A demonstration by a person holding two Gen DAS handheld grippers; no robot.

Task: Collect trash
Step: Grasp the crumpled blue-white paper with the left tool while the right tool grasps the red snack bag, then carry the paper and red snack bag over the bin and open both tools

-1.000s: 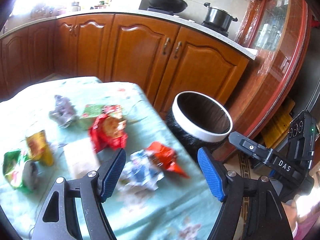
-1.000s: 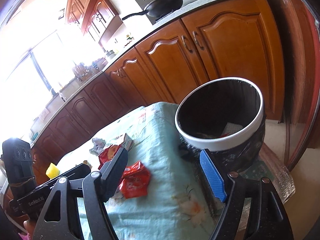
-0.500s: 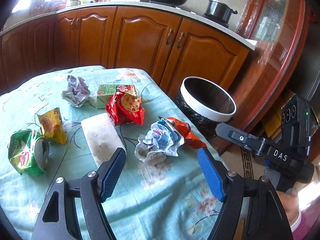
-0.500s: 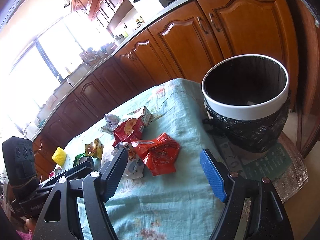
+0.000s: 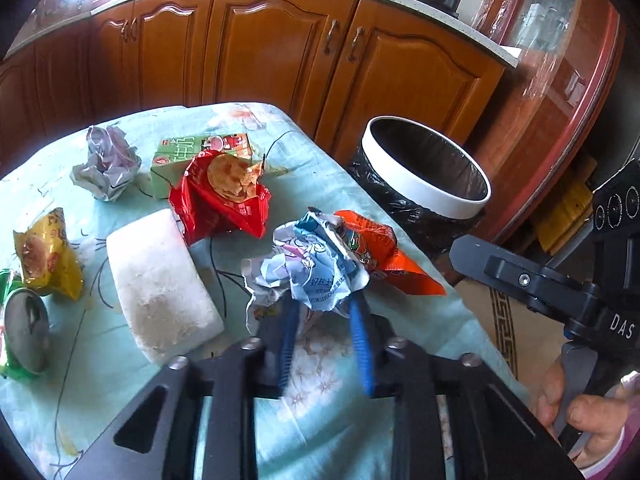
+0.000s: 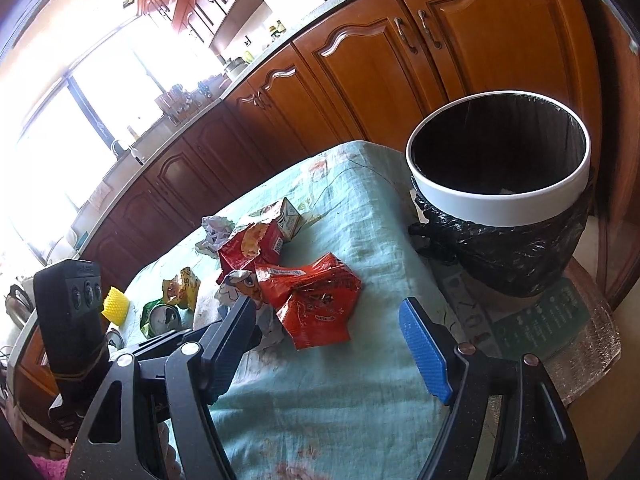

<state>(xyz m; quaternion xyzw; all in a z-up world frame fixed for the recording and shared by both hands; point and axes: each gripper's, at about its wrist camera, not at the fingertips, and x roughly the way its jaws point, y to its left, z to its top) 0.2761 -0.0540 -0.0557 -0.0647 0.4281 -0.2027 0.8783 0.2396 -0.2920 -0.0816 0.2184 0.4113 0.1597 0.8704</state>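
My left gripper (image 5: pixel 324 312) is shut on a crumpled blue-and-white paper wrapper (image 5: pixel 308 264) at the table's right edge; its blue pads press the wrapper's lower part. An orange-red packet (image 5: pixel 380 248) lies against the wrapper; it also shows in the right wrist view (image 6: pixel 316 296). My right gripper (image 6: pixel 332 340) is open and empty, hovering above the table just short of that packet. A white-rimmed trash bin (image 5: pixel 428 172) lined with a black bag stands on the floor beside the table, also in the right wrist view (image 6: pixel 500 200).
On the teal tablecloth (image 5: pixel 328 400) lie a red snack bag (image 5: pixel 220 200), a green carton (image 5: pixel 192 152), a grey paper ball (image 5: pixel 106 164), a white foam block (image 5: pixel 160 280), a yellow wrapper (image 5: pixel 44 256) and a green can (image 5: pixel 20 320). Wooden cabinets (image 5: pixel 280 48) stand behind.
My left gripper has moved forward and closed on the blue-and-white wrapper. My right gripper has drawn back from the bin toward the table and stays open.
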